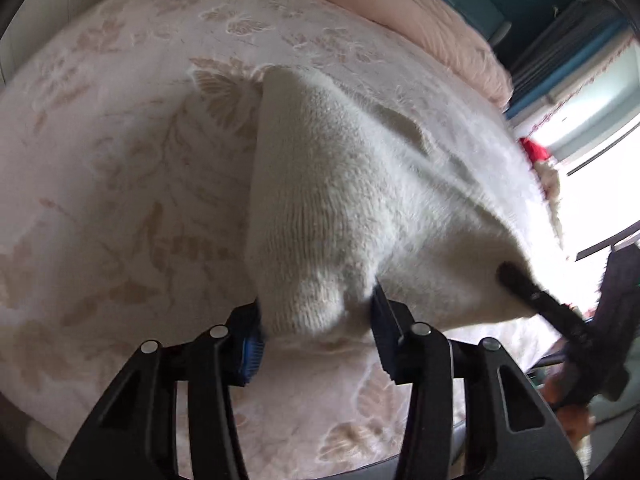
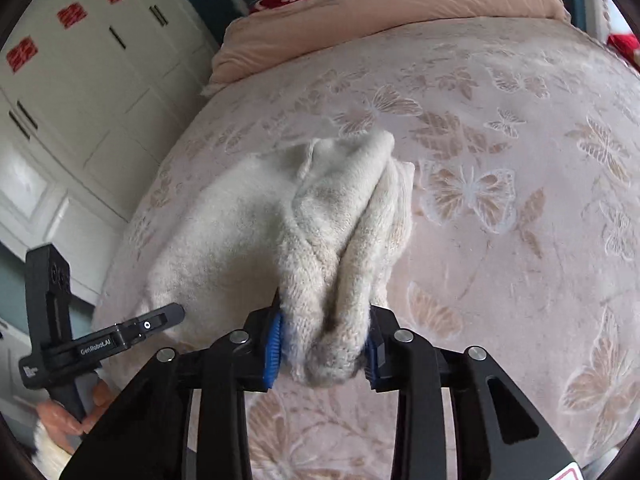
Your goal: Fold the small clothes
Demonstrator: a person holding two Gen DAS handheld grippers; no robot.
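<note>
Left hand-held gripper point(image 1: 316, 320) and right hand-held gripper point(image 2: 324, 340) each clamp the cream fuzzy knit garment point(image 1: 340, 200) over the butterfly-patterned bedspread point(image 1: 120, 160); pinched edges hidden between pads.

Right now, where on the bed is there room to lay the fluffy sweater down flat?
Bare butterfly-patterned bedspread lies right of the cream knitted sweater, up to the folded peach quilt. More bare bedspread shows left of it in the left wrist view. It is crowded near both grippers, left gripper and right gripper.
</note>
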